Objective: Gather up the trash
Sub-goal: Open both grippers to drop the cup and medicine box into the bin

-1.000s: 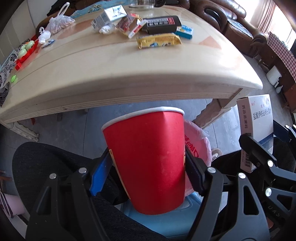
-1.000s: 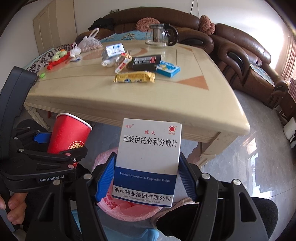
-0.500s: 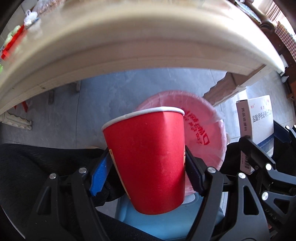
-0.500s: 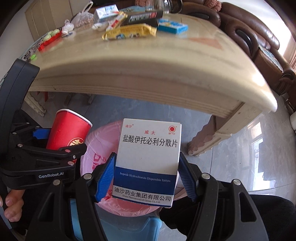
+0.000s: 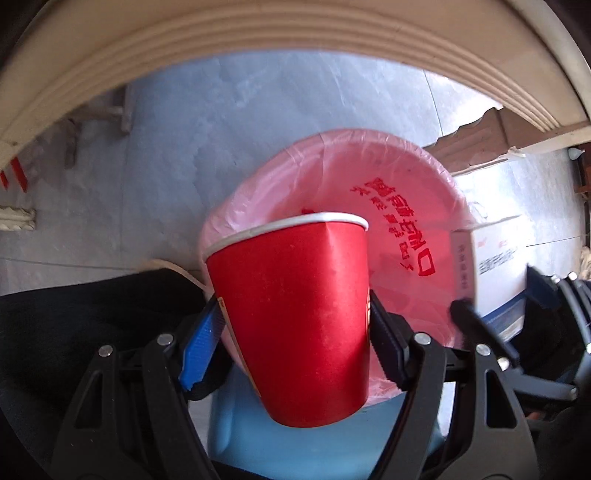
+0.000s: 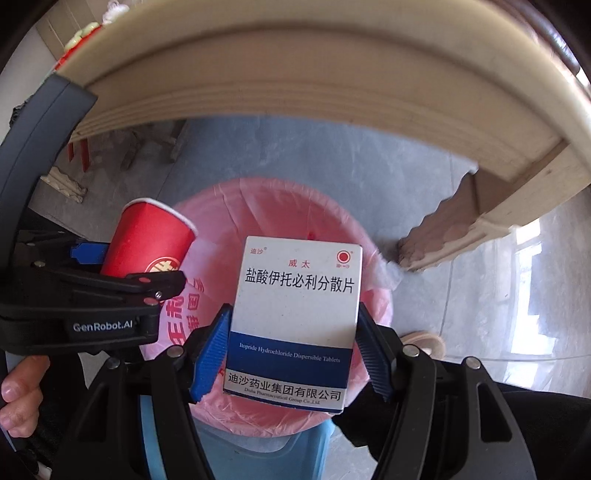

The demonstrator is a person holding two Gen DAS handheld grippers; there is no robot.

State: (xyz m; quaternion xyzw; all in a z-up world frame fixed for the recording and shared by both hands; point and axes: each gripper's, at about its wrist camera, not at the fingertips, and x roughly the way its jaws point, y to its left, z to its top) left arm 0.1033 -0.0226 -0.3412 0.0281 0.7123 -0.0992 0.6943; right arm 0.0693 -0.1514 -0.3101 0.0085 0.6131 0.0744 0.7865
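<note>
My left gripper (image 5: 295, 328) is shut on a red paper cup (image 5: 295, 310) and holds it upright over the near left rim of a blue bin lined with a pink bag (image 5: 402, 221). My right gripper (image 6: 293, 343) is shut on a white and blue medicine box (image 6: 295, 317) and holds it above the same pink-lined bin (image 6: 229, 206). The cup (image 6: 147, 243) and left gripper (image 6: 122, 277) show at the left of the right wrist view. The box (image 5: 495, 266) shows at the right of the left wrist view.
The cream table's edge (image 5: 258, 33) arches overhead in both views (image 6: 295, 96). A carved table leg (image 6: 465, 229) stands right of the bin. Grey tiled floor (image 5: 166, 158) surrounds the bin. Dark clothing (image 5: 74, 325) lies at the left.
Both grippers have tilted down and moved below the table's edge with their loads. The tabletop items have left view and the bin's opening now fills the middle.
</note>
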